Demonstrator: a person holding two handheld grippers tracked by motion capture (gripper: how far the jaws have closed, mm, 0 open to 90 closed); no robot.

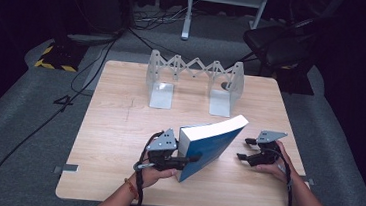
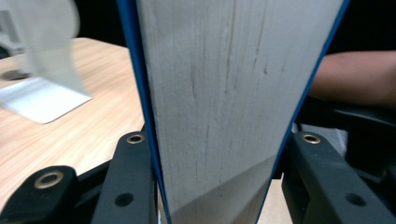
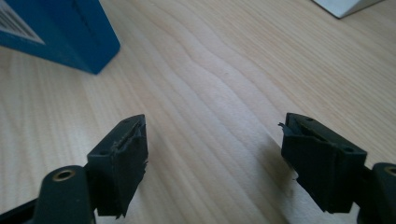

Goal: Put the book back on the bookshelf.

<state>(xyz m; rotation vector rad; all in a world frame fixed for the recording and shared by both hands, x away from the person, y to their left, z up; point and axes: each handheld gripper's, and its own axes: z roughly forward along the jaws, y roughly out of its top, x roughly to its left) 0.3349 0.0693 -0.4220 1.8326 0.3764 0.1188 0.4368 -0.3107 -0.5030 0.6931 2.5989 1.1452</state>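
A thick blue-covered book (image 1: 212, 145) stands tilted on the wooden table (image 1: 118, 127), its white page edge up and leaning right. My left gripper (image 1: 186, 159) is shut on its near lower end. In the left gripper view the pale page block (image 2: 224, 93) sits between the two black jaws, which press on the blue covers. My right gripper (image 1: 244, 148) rests just right of the book, open with nothing between its fingers. In the right gripper view its jaws (image 3: 212, 140) stand wide over bare wood, and a corner of the book (image 3: 60, 32) shows at upper left.
A grey metal expanding book rack (image 1: 193, 79) with two upright ends stands at the table's far side; one base plate (image 2: 42, 98) shows in the left gripper view. Beyond the table are a dark chair (image 1: 272, 40) and floor cables (image 1: 71, 98).
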